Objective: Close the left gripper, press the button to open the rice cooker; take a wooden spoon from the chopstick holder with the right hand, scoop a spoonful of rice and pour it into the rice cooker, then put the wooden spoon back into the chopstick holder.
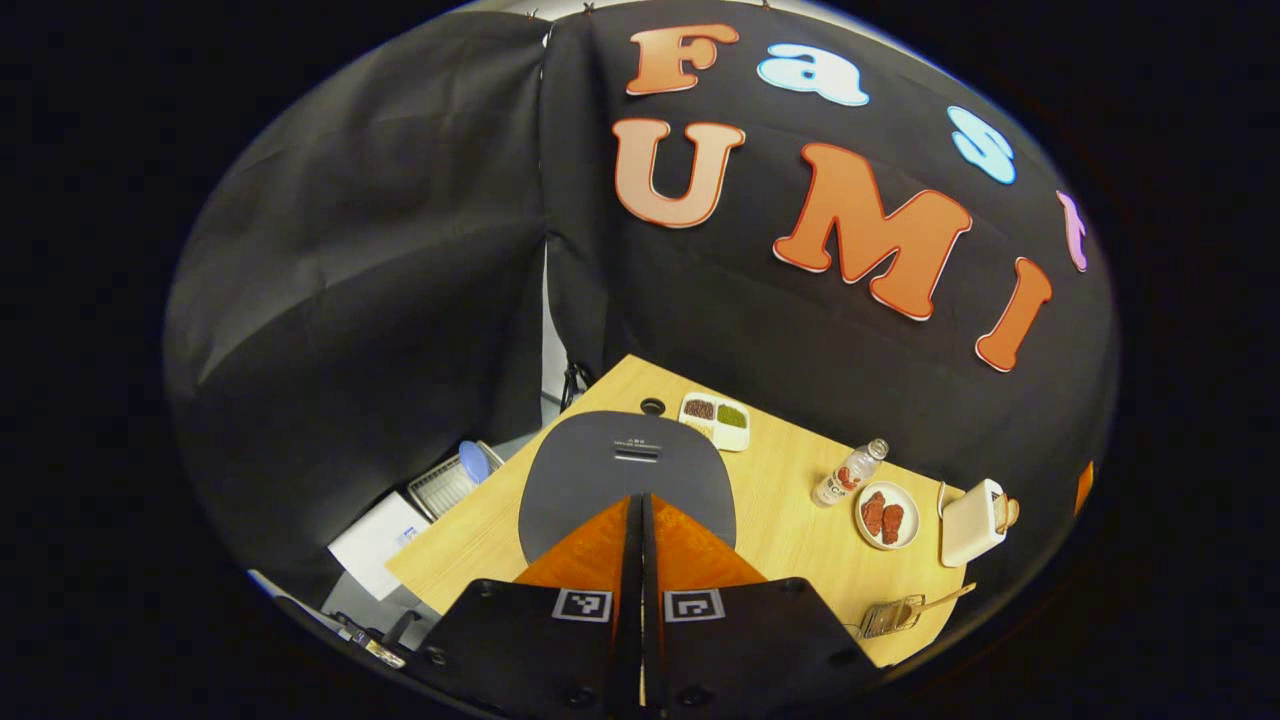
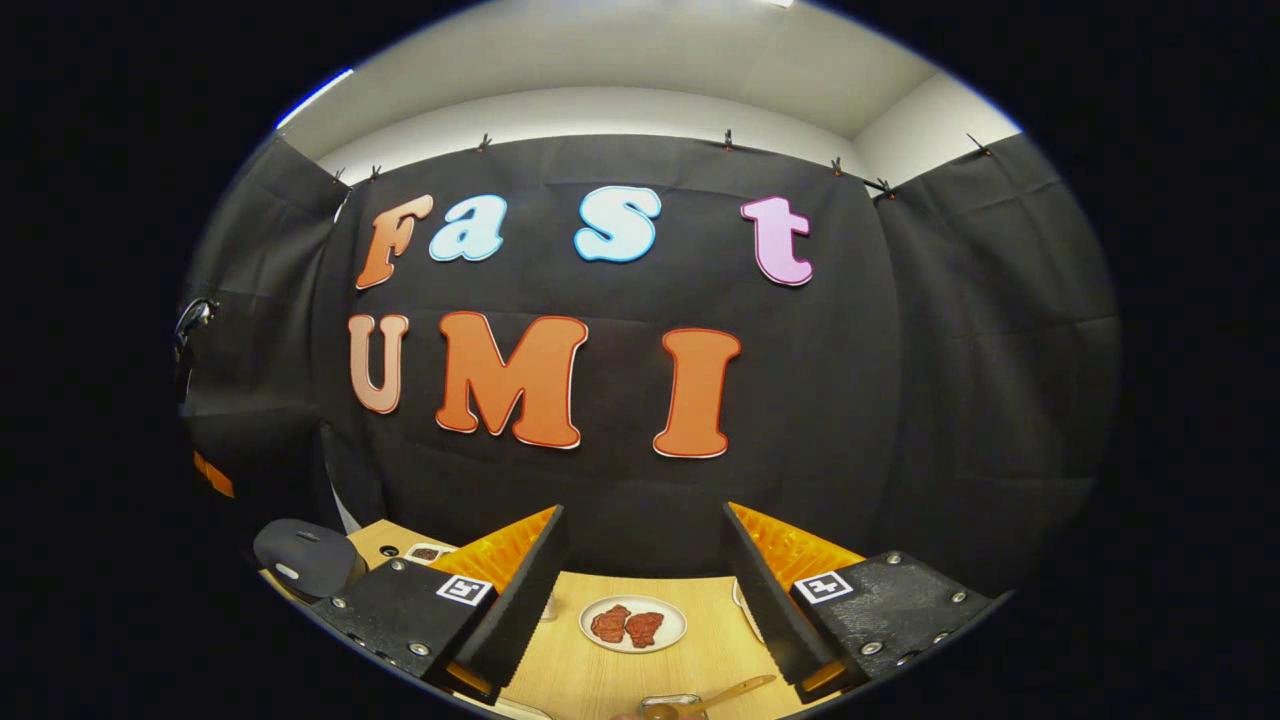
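Left claw (image 1: 641,520) is hovering over the rice cooker (image 1: 627,475) with fingers pressed together, gripping nothing, probably readying to poke the lid button. The cooker is sitting lid-down on the worktop (image 1: 790,520). Right claw (image 2: 640,590) is waiting wide open and empty above the worktop. The wooden spoon (image 1: 935,603) is lying near the edge; the chopstick holder is hard to identify.

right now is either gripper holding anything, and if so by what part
Nothing is held. The left gripper is shut on nothing above the rice cooker; the right gripper is open above the table.
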Available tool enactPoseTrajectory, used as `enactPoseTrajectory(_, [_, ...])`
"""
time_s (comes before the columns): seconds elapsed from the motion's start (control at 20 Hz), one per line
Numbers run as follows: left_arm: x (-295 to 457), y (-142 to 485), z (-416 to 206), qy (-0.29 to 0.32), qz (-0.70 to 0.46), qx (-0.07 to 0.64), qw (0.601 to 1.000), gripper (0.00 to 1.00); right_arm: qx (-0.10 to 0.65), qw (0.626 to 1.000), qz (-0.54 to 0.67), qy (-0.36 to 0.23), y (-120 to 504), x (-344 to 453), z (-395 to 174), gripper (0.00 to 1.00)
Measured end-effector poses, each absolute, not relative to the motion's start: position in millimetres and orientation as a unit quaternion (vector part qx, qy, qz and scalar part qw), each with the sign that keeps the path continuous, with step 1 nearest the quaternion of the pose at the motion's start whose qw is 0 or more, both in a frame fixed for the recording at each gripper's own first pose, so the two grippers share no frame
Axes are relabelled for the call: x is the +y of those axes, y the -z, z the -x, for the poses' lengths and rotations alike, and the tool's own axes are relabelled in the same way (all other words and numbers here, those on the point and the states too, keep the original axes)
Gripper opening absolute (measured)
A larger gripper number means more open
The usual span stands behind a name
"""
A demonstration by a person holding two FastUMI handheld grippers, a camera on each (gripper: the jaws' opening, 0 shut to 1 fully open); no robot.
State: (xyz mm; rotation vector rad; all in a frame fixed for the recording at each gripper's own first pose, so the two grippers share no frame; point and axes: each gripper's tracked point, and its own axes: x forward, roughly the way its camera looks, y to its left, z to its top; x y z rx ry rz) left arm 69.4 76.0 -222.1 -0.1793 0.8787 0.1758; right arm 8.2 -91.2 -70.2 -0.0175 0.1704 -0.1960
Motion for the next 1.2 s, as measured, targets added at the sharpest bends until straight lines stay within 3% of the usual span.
enactPoseTrajectory(0.45, [66, 299, -64, -0.056, 0.184, 0.570, 0.799, 0.07, 0.124, 0.981, 0.014, 0.149, 103, -131, 11, 0.96])
enactPoseTrajectory(0.9, [57, 368, -42, -0.067, 0.201, 0.646, 0.734, 0.07, 0.167, 0.968, 0.004, 0.189, 135, -158, 28, 0.94])
enactPoseTrajectory(1.05, [60, 366, -42, -0.071, 0.199, 0.644, 0.735, 0.06, 0.177, 0.965, 0.004, 0.193, 144, -162, 32, 0.94])
enactPoseTrajectory(1.2, [61, 369, -45, -0.070, 0.162, 0.622, 0.763, 0.06, 0.185, 0.963, -0.003, 0.194, 151, -163, 33, 0.94])
